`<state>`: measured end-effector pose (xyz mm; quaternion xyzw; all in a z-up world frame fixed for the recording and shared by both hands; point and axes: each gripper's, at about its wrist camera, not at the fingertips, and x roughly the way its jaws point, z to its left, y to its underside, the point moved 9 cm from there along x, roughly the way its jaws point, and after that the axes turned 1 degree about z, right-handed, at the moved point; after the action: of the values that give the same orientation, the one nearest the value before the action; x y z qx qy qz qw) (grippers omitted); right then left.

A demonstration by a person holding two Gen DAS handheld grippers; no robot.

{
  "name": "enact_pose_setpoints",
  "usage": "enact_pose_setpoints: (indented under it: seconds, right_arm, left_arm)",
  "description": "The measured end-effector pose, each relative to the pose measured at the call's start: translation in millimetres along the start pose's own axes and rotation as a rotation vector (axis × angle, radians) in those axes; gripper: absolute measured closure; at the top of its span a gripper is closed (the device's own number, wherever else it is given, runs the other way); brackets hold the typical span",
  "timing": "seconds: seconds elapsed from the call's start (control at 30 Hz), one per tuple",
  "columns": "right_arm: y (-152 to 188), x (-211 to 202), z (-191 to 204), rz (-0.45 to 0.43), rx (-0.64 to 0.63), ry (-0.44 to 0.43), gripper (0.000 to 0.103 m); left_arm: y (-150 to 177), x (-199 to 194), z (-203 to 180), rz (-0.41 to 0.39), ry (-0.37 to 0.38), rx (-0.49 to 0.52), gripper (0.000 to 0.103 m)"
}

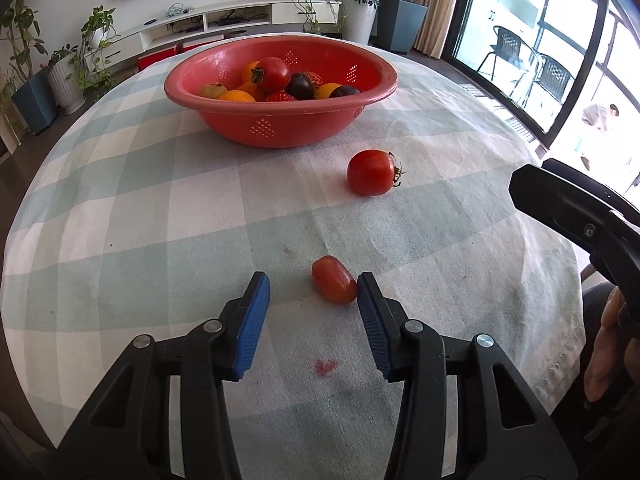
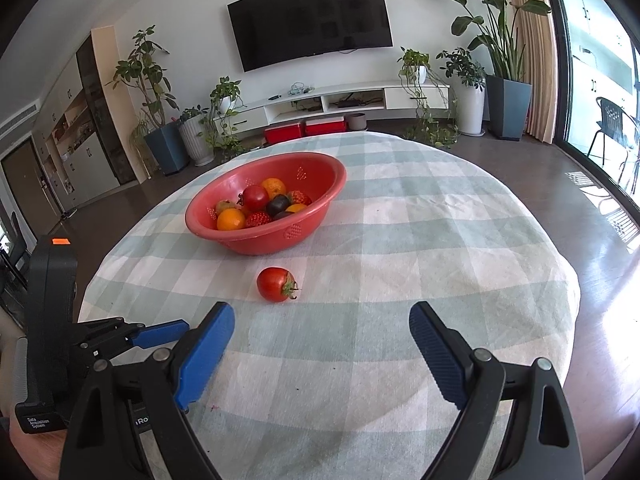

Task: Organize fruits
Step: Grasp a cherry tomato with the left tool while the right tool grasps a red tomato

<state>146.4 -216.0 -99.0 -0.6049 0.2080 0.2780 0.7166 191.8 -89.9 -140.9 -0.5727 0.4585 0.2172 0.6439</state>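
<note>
On the checked cloth (image 1: 120, 208) that covers the round surface, a small oblong tomato (image 1: 333, 280) lies between the blue pads of the left tongs (image 1: 314, 294); its right side touches the right pad, while the left pad stands clear of it, so the tongs are part open and grip nothing. A larger round tomato (image 1: 371, 172) with a green stalk lies further out on the cloth, between the small one and the red perforated bowl (image 1: 280, 128). That bowl holds oranges, a tomato, strawberries and dark plums. A small red stain (image 1: 325, 366) marks the cloth just below the left tongs. The right tongs (image 2: 322, 326) hover above bare cloth, spread wide and empty, with the round tomato just ahead of them. Nothing lies between either tomato and the bowl. Beyond the surface stand potted plants, a white low cabinet and a wall television (image 2: 310, 20).
</note>
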Motion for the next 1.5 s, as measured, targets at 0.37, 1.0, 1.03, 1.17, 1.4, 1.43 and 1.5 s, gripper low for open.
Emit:
enact_pose_setpoints:
  seconds: [0.37, 1.0, 1.03, 1.17, 1.4, 1.43, 1.5]
  right_arm:
    - [-2, -6, -3, -0.018, 0.022, -0.022, 0.012]
    - [-5, -11, -7, -0.038, 0.034, -0.031, 0.012]
    - [-5, -10, -7, -0.038, 0.036, -0.030, 0.012]
    - [-5, -11, -7, -0.034, 0.034, -0.027, 0.012]
    - [-4, -5, -2, -0.003, -0.001, -0.031, 0.012]
    - [-5, -3, 0, 0.005, -0.012, -0.033, 0.012]
    - [-6, 1, 7, 0.026, -0.046, -0.040, 0.012]
  left_arm:
    - [-4, 4, -5, 0.011, 0.001, -0.033, 0.042]
    - [-2, 4, -7, 0.002, -0.019, 0.031, 0.082]
    - [-1, 4, -7, 0.003, -0.014, 0.032, 0.082]
    - [-1, 3, -6, 0.005, 0.005, 0.037, 0.082]
    - [0, -7, 2, -0.012, 0.024, 0.031, 0.082]
    - [0, -8, 4, -0.015, 0.028, 0.028, 0.082]
    - [0, -12, 8, -0.027, 0.037, 0.018, 0.082]
